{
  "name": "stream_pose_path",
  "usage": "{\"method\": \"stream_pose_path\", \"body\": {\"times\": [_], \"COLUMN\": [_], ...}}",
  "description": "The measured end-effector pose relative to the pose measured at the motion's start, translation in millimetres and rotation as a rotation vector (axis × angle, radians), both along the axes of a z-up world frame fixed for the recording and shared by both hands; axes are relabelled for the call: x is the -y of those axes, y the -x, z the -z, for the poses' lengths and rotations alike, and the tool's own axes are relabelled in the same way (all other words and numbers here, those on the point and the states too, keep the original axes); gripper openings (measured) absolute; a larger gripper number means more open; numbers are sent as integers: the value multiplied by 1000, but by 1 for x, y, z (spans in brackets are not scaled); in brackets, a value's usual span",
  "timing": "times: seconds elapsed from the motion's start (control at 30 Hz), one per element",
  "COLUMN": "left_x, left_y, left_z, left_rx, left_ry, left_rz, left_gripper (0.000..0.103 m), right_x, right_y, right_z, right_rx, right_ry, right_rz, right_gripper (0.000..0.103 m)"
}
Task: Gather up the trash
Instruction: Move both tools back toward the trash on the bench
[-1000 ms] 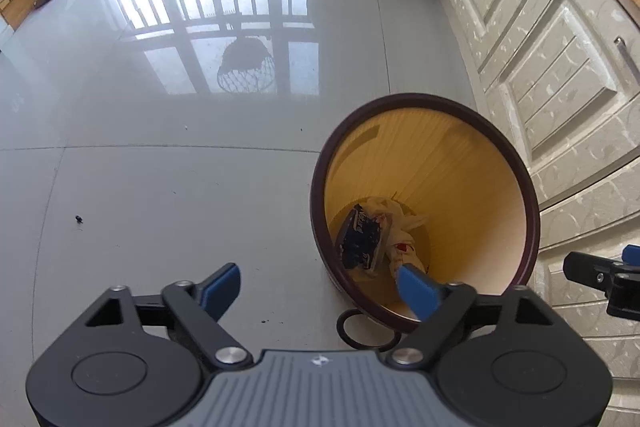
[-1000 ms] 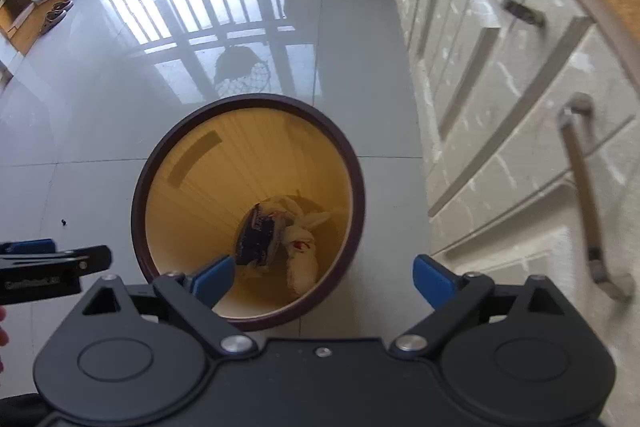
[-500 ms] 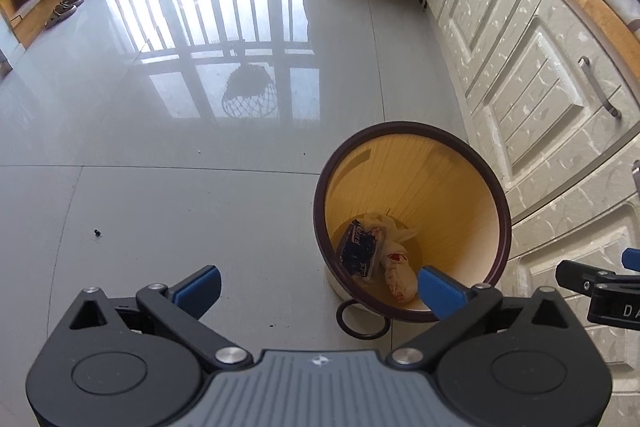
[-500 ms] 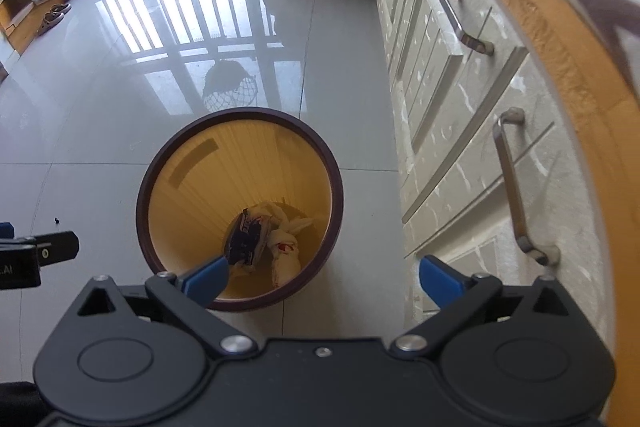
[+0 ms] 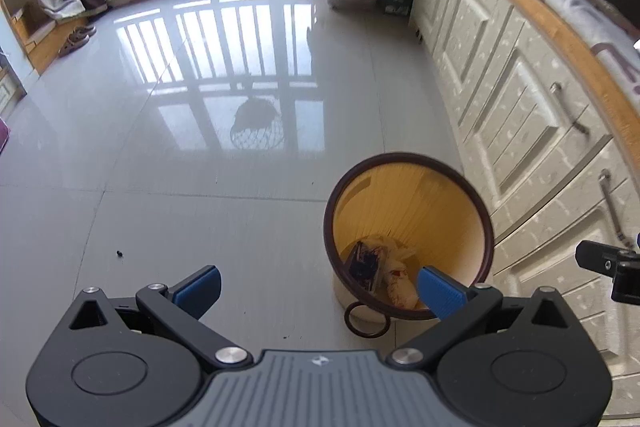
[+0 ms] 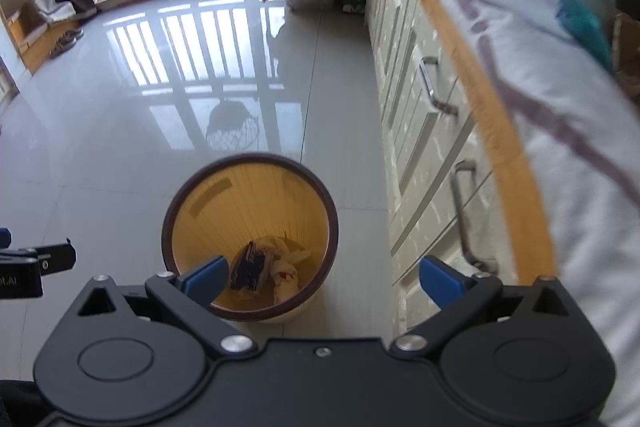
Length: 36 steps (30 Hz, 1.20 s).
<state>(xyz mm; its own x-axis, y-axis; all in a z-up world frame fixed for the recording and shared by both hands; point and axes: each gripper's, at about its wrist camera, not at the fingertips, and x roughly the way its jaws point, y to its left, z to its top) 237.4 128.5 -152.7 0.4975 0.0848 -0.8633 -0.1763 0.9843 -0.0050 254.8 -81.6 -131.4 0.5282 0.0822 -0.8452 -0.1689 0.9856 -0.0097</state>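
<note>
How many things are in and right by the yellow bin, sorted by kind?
Round yellow plastic bin with dark brown rim: 1
Dark blue snack wrapper inside it: 1
Crumpled white wrapper with red print inside it: 1
Dark brown ring on the floor beside the bin: 1
Total: 4

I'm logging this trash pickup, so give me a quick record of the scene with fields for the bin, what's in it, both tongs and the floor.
bin: round wastebasket, dark rim, yellow inside, upright on the floor beside the cabinets
contents: dark wrapper and crumpled white trash at the bottom
left tongs: open, nothing between the pads
right tongs: open, empty
floor: glossy tiles, one small dark speck
</note>
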Motion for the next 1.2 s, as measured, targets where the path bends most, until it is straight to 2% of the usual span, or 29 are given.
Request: {"method": "stream_pose_path", "body": {"times": [0.33,0.63,0.97,1.2], "left_x": [16,49,129,187], "left_y": [23,40,47,46], "left_z": [-47,-95,-132,-141], "left_rx": [120,255,393,452], "left_ry": [6,17,27,39], "left_rz": [28,99,265,371], "left_gripper": [103,103,103,103], "right_x": [24,62,122,176], "right_y": [30,62,99,124], "right_z": [-52,-93,-124,-134], "right_rx": [128,255,379,424], "right_ry": [-25,-61,-64,-41], "right_rz": [48,122,193,250], "right_gripper": [103,103,103,103]}}
